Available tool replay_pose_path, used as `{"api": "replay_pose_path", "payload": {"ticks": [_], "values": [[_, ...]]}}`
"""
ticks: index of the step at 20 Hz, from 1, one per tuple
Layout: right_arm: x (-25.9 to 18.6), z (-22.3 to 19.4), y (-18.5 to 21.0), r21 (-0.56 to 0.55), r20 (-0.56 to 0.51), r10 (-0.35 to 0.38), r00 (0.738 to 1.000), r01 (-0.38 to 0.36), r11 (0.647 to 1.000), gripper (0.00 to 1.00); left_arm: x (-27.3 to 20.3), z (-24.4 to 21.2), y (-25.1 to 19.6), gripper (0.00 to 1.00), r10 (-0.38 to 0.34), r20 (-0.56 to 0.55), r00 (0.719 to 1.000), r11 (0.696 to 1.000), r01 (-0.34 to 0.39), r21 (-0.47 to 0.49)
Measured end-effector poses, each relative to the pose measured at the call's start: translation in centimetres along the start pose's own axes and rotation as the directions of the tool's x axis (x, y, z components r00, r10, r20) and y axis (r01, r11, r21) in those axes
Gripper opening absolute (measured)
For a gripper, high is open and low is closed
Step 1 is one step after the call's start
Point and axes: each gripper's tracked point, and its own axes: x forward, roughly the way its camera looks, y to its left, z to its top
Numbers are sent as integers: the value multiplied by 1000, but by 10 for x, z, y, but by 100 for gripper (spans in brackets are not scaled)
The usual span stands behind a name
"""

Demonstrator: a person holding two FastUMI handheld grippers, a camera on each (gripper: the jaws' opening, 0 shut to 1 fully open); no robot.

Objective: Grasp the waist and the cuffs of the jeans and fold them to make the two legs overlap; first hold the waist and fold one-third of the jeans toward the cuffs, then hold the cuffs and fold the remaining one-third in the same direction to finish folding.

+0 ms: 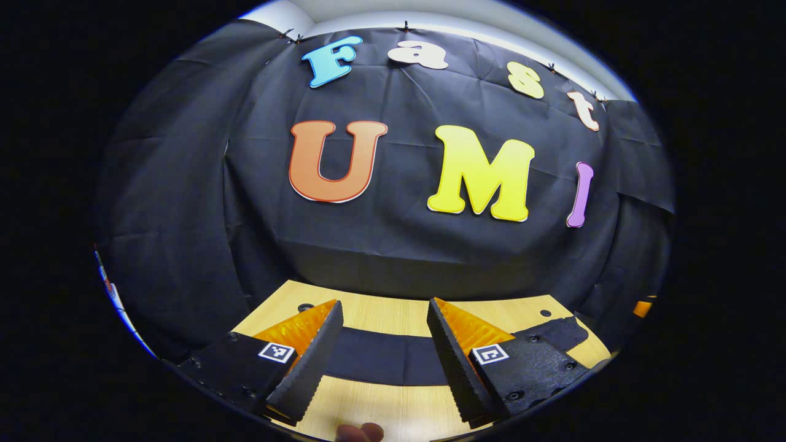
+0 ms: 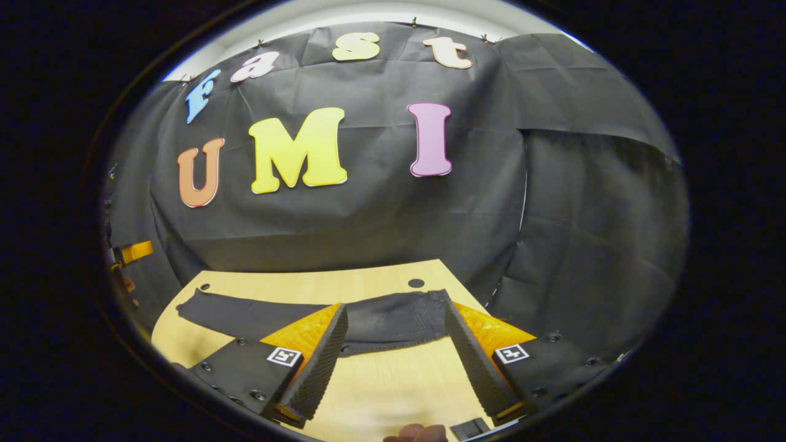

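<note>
Dark jeans (image 2: 393,319) lie flat across the wooden table (image 2: 381,380), legs together in one long strip. The waist end with a back pocket (image 2: 411,316) is at the right in the right gripper view, and the cuffs (image 2: 187,305) reach to the left. My right gripper (image 2: 393,325) hovers open above the waist part, apart from the cloth. In the left gripper view the jeans (image 1: 381,359) run as a dark band across the table (image 1: 381,408), and my left gripper (image 1: 384,322) is open over the leg part, holding nothing.
The black cloth wall stands close behind the table's far edge. Small dark round holes (image 2: 416,283) dot the tabletop near the back. A fingertip (image 1: 359,431) of the holding hand peeks in at the bottom of the left gripper view. The other gripper (image 2: 132,252) appears at far left.
</note>
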Motion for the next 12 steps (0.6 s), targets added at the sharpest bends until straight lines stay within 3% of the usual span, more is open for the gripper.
{"api": "replay_pose_path", "payload": {"ticks": [5,12], "values": [[31,-18,-31,86,-49,-32,998,36,996,98,-3,-2,-14,89,5,-39,999,999,-4,33],[149,-74,-113,234,-150,-102,983,136,963,98,-6,4,-30,89,61,-73,995,997,-57,54]]}}
